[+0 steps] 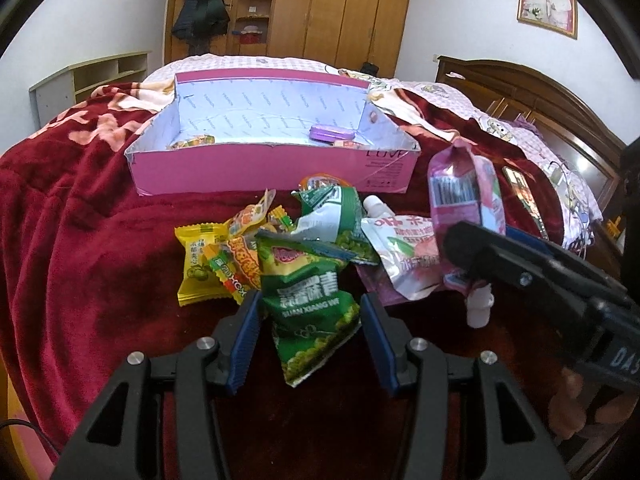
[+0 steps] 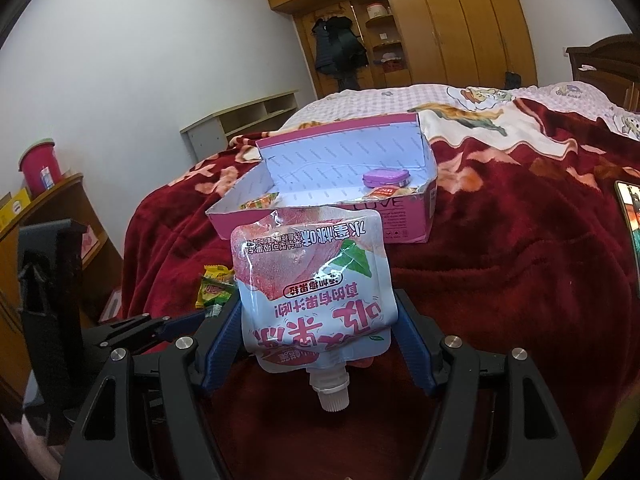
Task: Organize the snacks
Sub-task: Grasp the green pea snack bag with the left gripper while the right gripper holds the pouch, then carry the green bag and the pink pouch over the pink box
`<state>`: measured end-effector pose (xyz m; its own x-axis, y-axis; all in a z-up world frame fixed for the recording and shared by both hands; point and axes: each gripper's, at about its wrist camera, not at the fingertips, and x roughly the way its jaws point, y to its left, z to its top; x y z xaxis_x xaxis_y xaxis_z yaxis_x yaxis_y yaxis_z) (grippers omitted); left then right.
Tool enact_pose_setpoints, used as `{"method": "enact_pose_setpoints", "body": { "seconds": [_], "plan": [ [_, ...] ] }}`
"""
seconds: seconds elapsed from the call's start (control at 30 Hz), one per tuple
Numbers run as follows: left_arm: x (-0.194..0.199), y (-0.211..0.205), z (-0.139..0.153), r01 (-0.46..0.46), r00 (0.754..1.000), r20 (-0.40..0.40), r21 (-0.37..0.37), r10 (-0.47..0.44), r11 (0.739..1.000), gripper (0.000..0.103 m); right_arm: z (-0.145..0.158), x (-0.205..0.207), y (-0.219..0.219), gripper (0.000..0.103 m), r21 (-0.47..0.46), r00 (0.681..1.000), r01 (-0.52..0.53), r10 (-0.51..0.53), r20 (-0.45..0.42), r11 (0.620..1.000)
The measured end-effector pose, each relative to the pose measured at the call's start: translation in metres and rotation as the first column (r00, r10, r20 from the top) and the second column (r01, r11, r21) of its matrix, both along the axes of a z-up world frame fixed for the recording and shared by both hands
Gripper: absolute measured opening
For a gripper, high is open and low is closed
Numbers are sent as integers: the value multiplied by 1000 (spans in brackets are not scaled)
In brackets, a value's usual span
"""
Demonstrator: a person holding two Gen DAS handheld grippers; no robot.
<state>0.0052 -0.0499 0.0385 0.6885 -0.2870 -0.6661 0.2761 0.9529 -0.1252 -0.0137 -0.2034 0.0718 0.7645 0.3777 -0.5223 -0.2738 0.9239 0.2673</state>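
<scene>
A pile of snack packets lies on the red blanket (image 1: 80, 240) in front of an open pink box (image 1: 272, 174) (image 2: 400, 220). My left gripper (image 1: 310, 298) is open, its blue pads on either side of a green pea packet (image 1: 316, 320) at the near end of the pile. Beside it lie a yellow packet (image 1: 196, 264) and a white-pink pouch (image 1: 404, 256). My right gripper (image 2: 318, 296) (image 1: 480, 240) is shut on a pink jelly pouch (image 2: 312, 272) (image 1: 460, 200), held upside down above the blanket with its white spout (image 2: 332, 394) pointing down.
Inside the box lie a purple tin (image 1: 331, 134) (image 2: 386, 178) and a few small snacks. A phone (image 2: 630, 220) rests on the blanket at the right. The wooden headboard (image 1: 540, 92) stands to the right, a wardrobe (image 1: 320, 8) behind, and a low shelf (image 1: 92, 76) at the left.
</scene>
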Motion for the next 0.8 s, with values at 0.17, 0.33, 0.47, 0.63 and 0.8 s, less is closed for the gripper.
{"method": "enact_pose_setpoints", "body": {
  "seconds": [0.17, 0.33, 0.47, 0.63, 0.8],
  "plan": [
    [-2, -2, -1, 9, 1000, 29, 14, -9, 1000, 46, -1, 1, 0, 72, 4, 1000, 1, -1, -4, 1000],
    [-6, -1, 1, 20, 999, 44, 18, -21, 1000, 40, -1, 1, 0, 72, 4, 1000, 2, -2, -3, 1000],
    [-9, 3, 4, 26, 999, 44, 1, -26, 1000, 39, -2, 0, -1, 72, 7, 1000, 3, -3, 2, 1000],
    [-15, 9, 13, 38, 997, 68, -16, -37, 999, 38, -2, 0, -2, 72, 7, 1000, 3, -3, 2, 1000],
    [-20, 15, 23, 38, 994, 104, -30, -35, 999, 38, 1, -1, -1, 72, 6, 1000, -1, 0, 7, 1000]
  ]
}}
